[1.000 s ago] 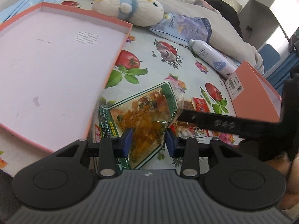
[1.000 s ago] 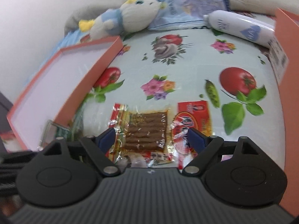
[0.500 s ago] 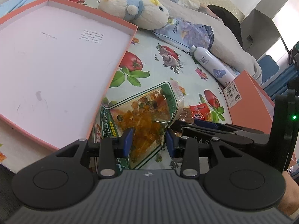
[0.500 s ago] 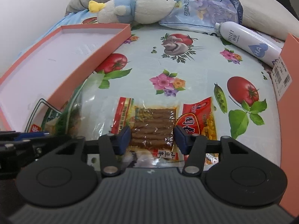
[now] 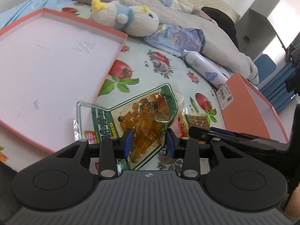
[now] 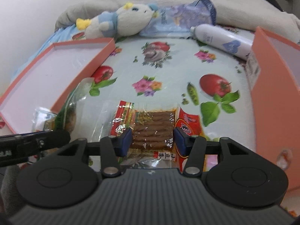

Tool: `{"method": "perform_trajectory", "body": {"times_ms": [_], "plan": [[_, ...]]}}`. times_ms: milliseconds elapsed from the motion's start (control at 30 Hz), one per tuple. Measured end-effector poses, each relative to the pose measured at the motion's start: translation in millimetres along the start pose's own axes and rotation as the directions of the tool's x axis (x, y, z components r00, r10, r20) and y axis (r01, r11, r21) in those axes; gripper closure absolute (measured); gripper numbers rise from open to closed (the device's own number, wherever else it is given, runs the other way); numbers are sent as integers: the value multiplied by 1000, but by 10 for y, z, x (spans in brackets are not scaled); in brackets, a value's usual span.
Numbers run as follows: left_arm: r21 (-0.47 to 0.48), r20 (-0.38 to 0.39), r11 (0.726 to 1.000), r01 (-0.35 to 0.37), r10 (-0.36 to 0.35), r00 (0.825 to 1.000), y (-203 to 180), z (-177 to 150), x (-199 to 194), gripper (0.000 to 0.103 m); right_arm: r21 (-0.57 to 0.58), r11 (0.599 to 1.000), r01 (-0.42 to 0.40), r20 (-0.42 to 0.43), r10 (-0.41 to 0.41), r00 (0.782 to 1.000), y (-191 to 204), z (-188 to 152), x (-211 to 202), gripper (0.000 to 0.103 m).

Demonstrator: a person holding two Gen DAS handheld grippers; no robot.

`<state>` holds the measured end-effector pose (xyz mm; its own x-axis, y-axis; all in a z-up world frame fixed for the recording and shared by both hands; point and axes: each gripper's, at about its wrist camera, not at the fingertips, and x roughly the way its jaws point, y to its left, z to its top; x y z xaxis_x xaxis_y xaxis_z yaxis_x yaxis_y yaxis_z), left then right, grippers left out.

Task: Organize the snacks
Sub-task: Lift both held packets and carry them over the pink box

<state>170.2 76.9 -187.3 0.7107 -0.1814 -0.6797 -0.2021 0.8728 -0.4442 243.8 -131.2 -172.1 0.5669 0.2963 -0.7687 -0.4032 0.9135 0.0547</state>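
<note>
My left gripper [image 5: 150,143] is shut on a green packet of orange snack pieces [image 5: 142,116], holding it lifted and tilted beside the pink box lid [image 5: 46,71]. My right gripper [image 6: 152,140] is shut on a clear packet of brown snack strips [image 6: 152,125] with red print, just above the bed sheet. A red packet [image 6: 189,125] lies to its right. The green packet also shows at the left in the right wrist view [image 6: 69,110]. The right gripper's fingers [image 5: 234,136] show at the right in the left wrist view.
A plush toy [image 5: 127,20], a blue-purple bag [image 5: 180,39] and a white spray bottle [image 5: 204,69] lie at the far side of the fruit-print sheet. An orange box [image 5: 251,108] stands on the right, also in the right wrist view [image 6: 275,86].
My right gripper has closed on the brown strip packet and raised it slightly. My left gripper has lifted the green packet higher, up beside the pink lid's corner.
</note>
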Motion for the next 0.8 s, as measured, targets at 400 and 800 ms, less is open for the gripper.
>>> {"method": "perform_trajectory", "body": {"times_ms": [400,800], "plan": [[66,23,998,21,-23,999,-383,253,-163,60,90,996,-20,107,10,994,-323,220,-545,51],[175,74,980,94,-108,991,-952,612,-427,60,85,996,-8,224,-11,975,-535,507,-1118,51]]}}
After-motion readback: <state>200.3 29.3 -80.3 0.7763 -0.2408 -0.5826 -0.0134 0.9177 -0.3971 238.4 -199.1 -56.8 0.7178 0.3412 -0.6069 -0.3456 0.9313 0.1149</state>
